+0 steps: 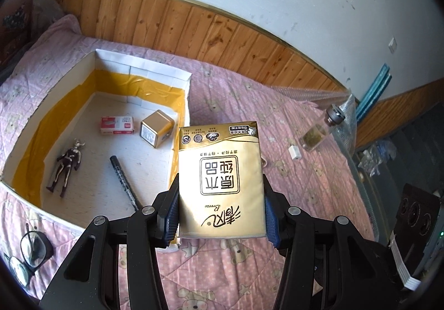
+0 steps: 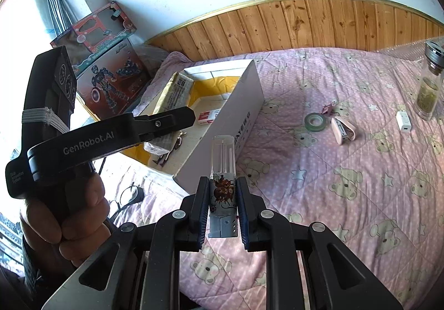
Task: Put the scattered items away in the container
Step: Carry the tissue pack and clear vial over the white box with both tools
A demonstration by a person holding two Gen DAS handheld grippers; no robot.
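Observation:
My left gripper [image 1: 222,199] is shut on a gold tissue pack [image 1: 220,179], held upright just right of the white cardboard box [image 1: 144,67] with yellow tape inside. A toy figure [image 1: 65,168], a black marker [image 1: 125,179], a red-and-white small carton [image 1: 116,125] and a gold cube tin [image 1: 156,128] lie in the box. My right gripper [image 2: 223,199] is shut on a small printed tube with a clear cap [image 2: 223,171], above the pink quilt near the box's outer wall [image 2: 244,104].
On the quilt lie a green tape roll [image 2: 315,121], a pink stapler [image 2: 344,129], a white adapter [image 2: 403,121] and a glass bottle [image 2: 428,88]. Glasses [image 1: 27,251] rest by the box's near corner. A hand [image 2: 77,213] holds the left tool. Toy cartons [image 2: 105,60] stand behind.

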